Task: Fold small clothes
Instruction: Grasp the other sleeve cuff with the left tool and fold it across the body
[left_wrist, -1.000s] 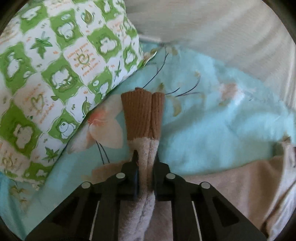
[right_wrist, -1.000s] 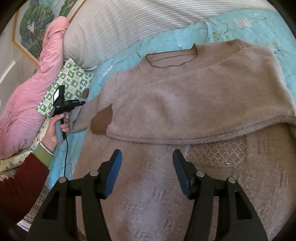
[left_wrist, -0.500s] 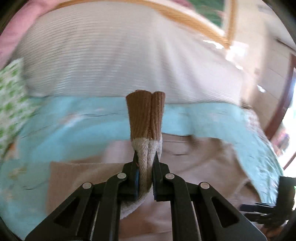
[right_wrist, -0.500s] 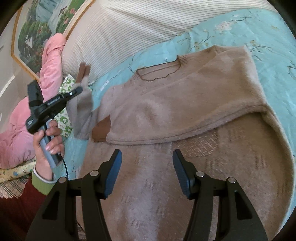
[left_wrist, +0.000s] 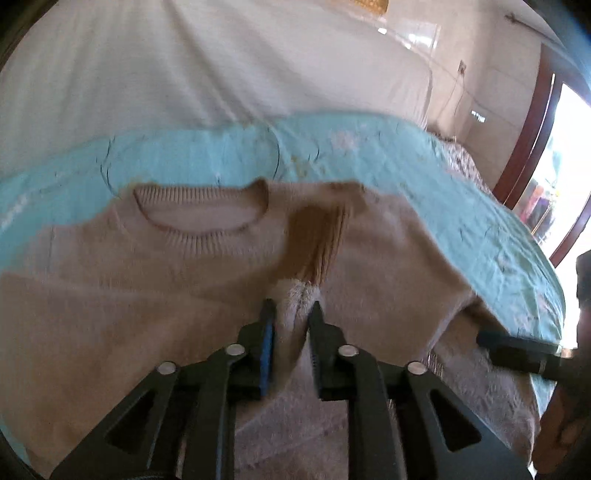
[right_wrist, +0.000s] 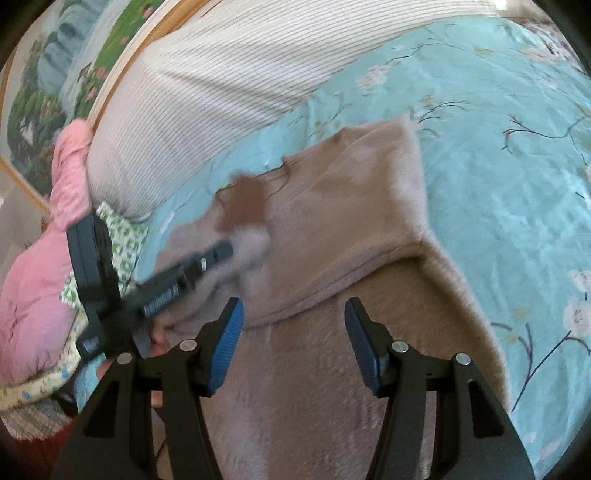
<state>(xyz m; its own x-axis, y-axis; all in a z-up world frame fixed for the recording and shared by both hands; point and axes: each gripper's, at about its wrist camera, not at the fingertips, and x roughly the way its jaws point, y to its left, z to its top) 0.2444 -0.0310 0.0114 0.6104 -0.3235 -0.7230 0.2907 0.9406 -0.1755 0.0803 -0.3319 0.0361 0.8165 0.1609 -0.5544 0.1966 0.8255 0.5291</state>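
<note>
One bed (right_wrist: 498, 192) in turquoise floral sheet carries one tan sweater (left_wrist: 110, 314), spread flat, front up, so its parts fold inward; one sleeve (left_wrist: 295, 306) with brown cuff lies across the chest, near the neckline, brought there to narrow the garment; left tool (left_wrist: 290, 325) has just been opening, jaws slack around that sleeve; right tool (right_wrist: 293, 332) hovers released, empty, above the hem.

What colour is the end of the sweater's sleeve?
Dark brown. The sleeve cuff shows best in the right wrist view, against the lighter tan sweater.
</note>
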